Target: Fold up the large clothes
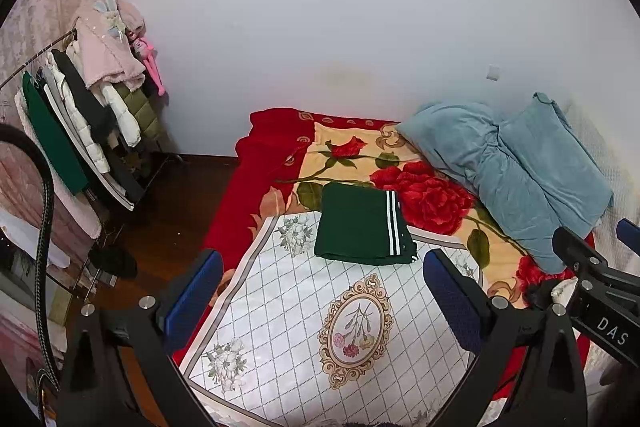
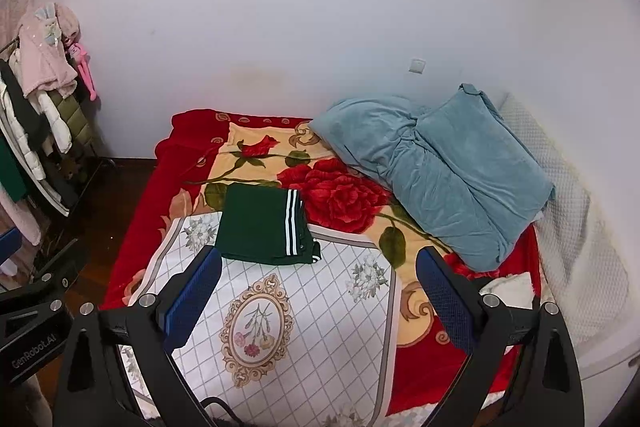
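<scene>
A dark green garment with white side stripes (image 1: 362,225) lies folded into a neat rectangle on the bed, half on a white diamond-pattern cloth (image 1: 304,311) and half on the red rose blanket (image 1: 424,199). It also shows in the right wrist view (image 2: 264,225). My left gripper (image 1: 322,293) is open and empty, held above the white cloth, short of the garment. My right gripper (image 2: 318,293) is open and empty too, above the same cloth (image 2: 304,327). The right gripper's body shows at the right edge of the left wrist view (image 1: 592,267).
Two blue-grey pillows (image 2: 436,171) lie at the bed's far right against a white quilted headboard (image 2: 576,227). A clothes rack (image 1: 76,115) with hanging coats stands at the left by the wall. Dark wooden floor (image 1: 176,211) lies between rack and bed.
</scene>
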Demonstrator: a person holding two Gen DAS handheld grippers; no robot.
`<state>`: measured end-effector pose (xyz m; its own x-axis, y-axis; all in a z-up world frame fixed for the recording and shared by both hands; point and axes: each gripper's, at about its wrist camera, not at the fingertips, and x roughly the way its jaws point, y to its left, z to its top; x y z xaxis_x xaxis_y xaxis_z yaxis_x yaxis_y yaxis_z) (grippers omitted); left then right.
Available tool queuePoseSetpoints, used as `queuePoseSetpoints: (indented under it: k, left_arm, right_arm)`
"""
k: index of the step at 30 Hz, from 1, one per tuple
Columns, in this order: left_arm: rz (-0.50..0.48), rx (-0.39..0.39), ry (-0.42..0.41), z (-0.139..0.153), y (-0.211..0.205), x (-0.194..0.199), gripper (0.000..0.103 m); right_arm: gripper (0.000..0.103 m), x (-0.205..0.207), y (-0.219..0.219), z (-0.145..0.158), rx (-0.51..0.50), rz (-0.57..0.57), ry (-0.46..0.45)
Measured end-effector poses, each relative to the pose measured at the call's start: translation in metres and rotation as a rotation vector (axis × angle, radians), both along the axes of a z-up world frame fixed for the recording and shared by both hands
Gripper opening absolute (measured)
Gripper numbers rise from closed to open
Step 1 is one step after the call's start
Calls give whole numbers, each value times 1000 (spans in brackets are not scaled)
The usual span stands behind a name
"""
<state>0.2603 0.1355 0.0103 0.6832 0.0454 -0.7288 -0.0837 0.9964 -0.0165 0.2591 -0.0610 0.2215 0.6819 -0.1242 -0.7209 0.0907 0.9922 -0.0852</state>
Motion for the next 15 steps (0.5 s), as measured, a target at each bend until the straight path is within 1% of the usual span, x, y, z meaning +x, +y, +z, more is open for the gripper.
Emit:
queuePoseSetpoints:
  k: [15]
  left_arm:
    - [13,-6,-9,3,2,-5,102]
  right_arm:
    - [99,-9,1,-1,-3,4,-1]
